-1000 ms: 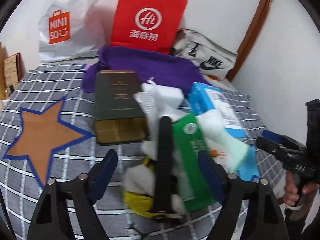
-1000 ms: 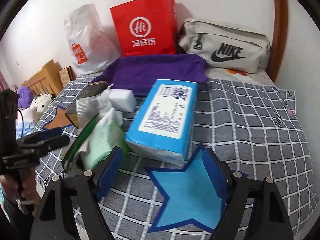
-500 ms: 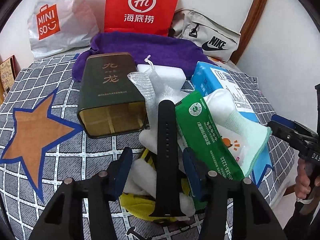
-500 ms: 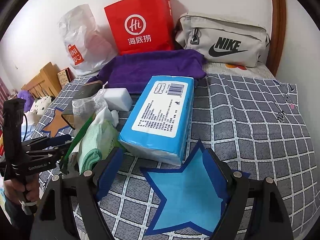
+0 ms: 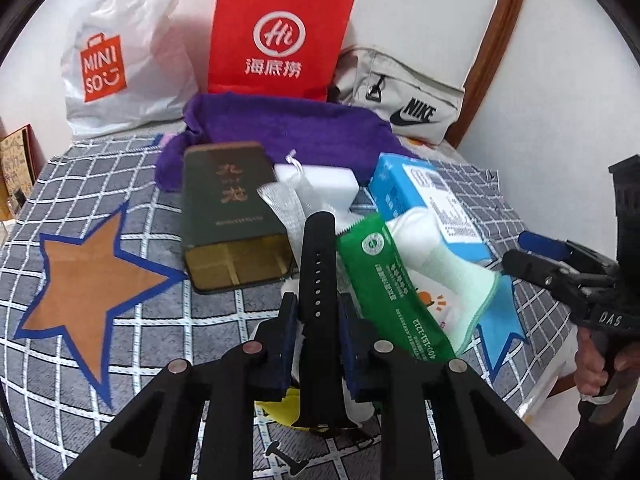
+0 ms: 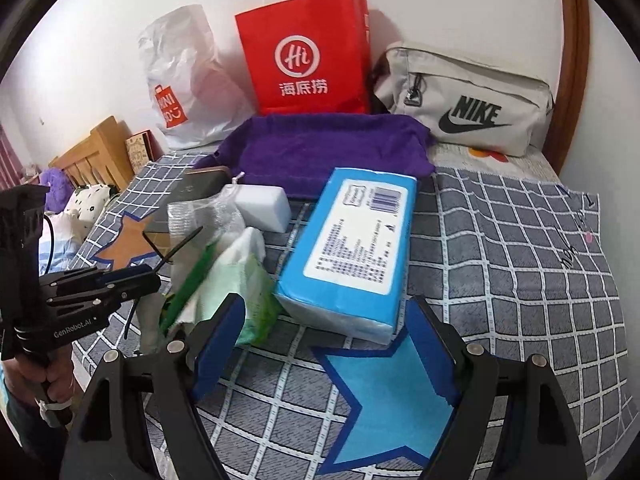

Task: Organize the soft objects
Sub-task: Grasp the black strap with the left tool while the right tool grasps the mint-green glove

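Left wrist view: the left gripper [image 5: 318,320] has its jaws closing on a black rubbery strap [image 5: 318,264] with a row of holes, and the blue pads look pressed on its sides. It sits in the pile near the front edge of the bed [image 5: 80,184], over something yellow and white [image 5: 286,402] that I can't make out. The checked grey cover has free room on the left, around the orange star patch [image 5: 84,280]. Beside the strap are a dark green tin [image 5: 230,216] with gold characters, a white foam block [image 5: 324,184], a green packet [image 5: 392,292], a mint cloth [image 5: 452,276] and a blue tissue pack [image 5: 416,196]. At the wall are a white plastic "MINISO" bag [image 5: 120,52], a red paper "Hi" bag [image 5: 280,36], a grey "NIKE" pouch [image 5: 404,100] and a fuzzy purple towel [image 5: 292,132].

Right wrist view: the right gripper [image 6: 326,344] hangs with jaws wide apart and nothing between them, over a blue star patch [image 6: 384,396]. The tissue pack's end lies just beyond. There's plenty of bare bed cover to the right. The other tool reads "GenRobot.AI".
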Available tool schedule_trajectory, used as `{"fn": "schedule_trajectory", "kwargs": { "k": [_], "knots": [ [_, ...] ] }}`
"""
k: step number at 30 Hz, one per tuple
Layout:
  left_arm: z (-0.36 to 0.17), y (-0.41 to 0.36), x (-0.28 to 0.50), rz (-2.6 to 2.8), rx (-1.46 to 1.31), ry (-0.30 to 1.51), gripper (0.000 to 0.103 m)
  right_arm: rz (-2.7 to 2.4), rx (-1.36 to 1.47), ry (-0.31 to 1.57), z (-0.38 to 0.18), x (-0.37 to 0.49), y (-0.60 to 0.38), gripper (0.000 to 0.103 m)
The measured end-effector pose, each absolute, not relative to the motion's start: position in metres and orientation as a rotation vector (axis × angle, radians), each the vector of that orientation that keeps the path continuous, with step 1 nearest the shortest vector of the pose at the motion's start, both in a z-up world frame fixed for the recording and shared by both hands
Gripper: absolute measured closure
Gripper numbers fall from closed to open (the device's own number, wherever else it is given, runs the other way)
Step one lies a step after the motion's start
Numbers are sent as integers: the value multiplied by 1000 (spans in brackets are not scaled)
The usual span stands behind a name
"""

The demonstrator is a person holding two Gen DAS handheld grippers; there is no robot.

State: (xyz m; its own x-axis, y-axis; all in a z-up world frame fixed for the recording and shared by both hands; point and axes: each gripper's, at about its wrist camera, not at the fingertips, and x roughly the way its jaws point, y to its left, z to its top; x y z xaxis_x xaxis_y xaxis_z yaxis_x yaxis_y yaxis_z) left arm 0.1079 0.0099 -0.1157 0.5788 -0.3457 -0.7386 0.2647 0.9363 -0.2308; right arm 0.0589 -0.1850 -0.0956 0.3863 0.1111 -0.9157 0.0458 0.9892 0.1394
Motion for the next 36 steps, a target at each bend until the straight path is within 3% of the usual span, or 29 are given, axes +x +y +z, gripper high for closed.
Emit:
{"fn": "schedule_trajectory", "kwargs": {
  "k": [18, 21, 28, 36],
  "knots": [
    [-109, 65, 100, -185, -116, 857, 84, 150, 127, 1239, -116, 73, -142, 23],
    [-112, 65, 102, -188, -117, 859, 84, 173, 128, 1264, -123, 74, -138, 37],
    [-116, 70, 100, -154, -102, 857, 84, 217, 108, 1245, -121, 69, -131, 83],
    [-112, 88, 96, -126, -109, 846, 84, 164, 62, 1200, -103, 61, -142, 86]
  ]
}}
